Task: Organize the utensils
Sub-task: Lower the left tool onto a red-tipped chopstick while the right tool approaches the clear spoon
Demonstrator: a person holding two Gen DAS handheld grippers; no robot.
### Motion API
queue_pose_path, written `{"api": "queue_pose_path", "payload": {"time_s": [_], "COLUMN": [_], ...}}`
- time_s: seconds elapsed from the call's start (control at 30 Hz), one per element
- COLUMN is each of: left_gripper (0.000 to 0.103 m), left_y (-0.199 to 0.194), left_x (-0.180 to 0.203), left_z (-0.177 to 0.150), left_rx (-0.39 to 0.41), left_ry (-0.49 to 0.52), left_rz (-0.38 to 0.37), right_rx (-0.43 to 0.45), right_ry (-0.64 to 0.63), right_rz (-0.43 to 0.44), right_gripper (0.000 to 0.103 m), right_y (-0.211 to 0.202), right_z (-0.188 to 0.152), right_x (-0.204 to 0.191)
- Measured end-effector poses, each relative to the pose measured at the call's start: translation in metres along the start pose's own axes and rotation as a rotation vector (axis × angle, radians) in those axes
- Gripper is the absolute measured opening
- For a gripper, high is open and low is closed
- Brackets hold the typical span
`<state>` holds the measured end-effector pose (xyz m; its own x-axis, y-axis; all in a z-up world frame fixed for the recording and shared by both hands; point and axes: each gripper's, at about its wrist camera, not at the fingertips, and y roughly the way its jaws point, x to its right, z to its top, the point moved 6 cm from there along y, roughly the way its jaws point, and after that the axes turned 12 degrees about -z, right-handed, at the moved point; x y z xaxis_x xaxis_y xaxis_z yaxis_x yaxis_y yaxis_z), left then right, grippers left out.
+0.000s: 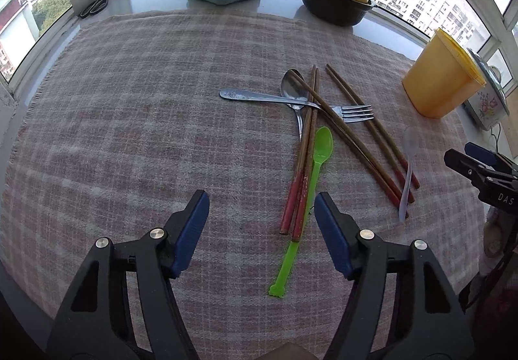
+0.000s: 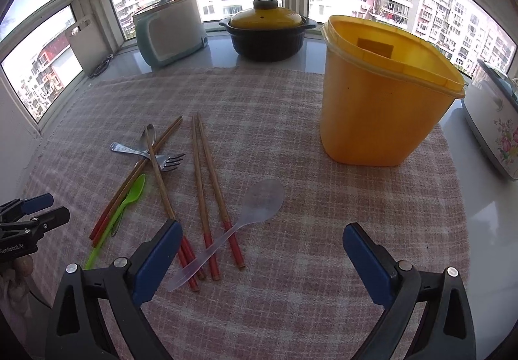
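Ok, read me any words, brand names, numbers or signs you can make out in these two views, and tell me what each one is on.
"DAS": white letters on the black body of the right gripper, at the right edge of the left wrist view; cut off there.
"GenRobot.AI": white print on the black body of the left gripper, at the left edge of the right wrist view.
Fork: a mark stamped on its handle end, too small to read.

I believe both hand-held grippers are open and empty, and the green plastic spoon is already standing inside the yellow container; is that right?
Not quite. The green plastic spoon is not in the yellow container; it lies flat on the checked cloth beside the chopsticks, as the left wrist view shows. The left hand-held gripper and right hand-held gripper are indeed open and empty.
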<state>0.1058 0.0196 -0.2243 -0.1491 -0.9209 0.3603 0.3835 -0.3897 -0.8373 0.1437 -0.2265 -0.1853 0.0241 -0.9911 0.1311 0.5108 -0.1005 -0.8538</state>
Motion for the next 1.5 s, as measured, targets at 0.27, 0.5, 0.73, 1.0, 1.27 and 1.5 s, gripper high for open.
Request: {"api": "queue_pose_path", "payload": {"time_s": [0.27,0.5,0.73,1.0,1.27,1.5], "left_gripper": [0.05,0.046,0.035,0.032,0.032,0.032], "left_y": [0.023,0.028,0.035,0.04,0.046,0.054], "left_x": [0.006,0.002,0.003,0.003,0.004,0.002], "left_z": [0.004,0.007,0.009,0.018,0.024,0.031], "left_rx": [-0.073,-0.083,-0.109,-0.118,-0.132,-0.145], "left_ry": [0.011,0.004,0.001,-0.005,0.006,-0.003], "left_rz": [-0.064,-0.067,-0.093,-0.129,-0.153,-0.169], "right_rx": [-0.076,-0.132,-0.136,-0.153,-0.173,-0.223], "right_ry": [-0.067,-0.068,-0.055,-0.036,0.02,0.078], "right_rz": [0.044,0.042,0.016,0.023,0.031,0.045], "right_gripper": [0.076,0.065,0.056,0.048,0.044,0.039], "right_y": [0.017,0.029,0.03,0.031,0.029,0.038], "right_z": [0.002,-0.001,0.0,-0.005,-0.011,-0.02], "right_x": [-0.014,-0.021,-0.026,-0.028,-0.013,-0.005]}}
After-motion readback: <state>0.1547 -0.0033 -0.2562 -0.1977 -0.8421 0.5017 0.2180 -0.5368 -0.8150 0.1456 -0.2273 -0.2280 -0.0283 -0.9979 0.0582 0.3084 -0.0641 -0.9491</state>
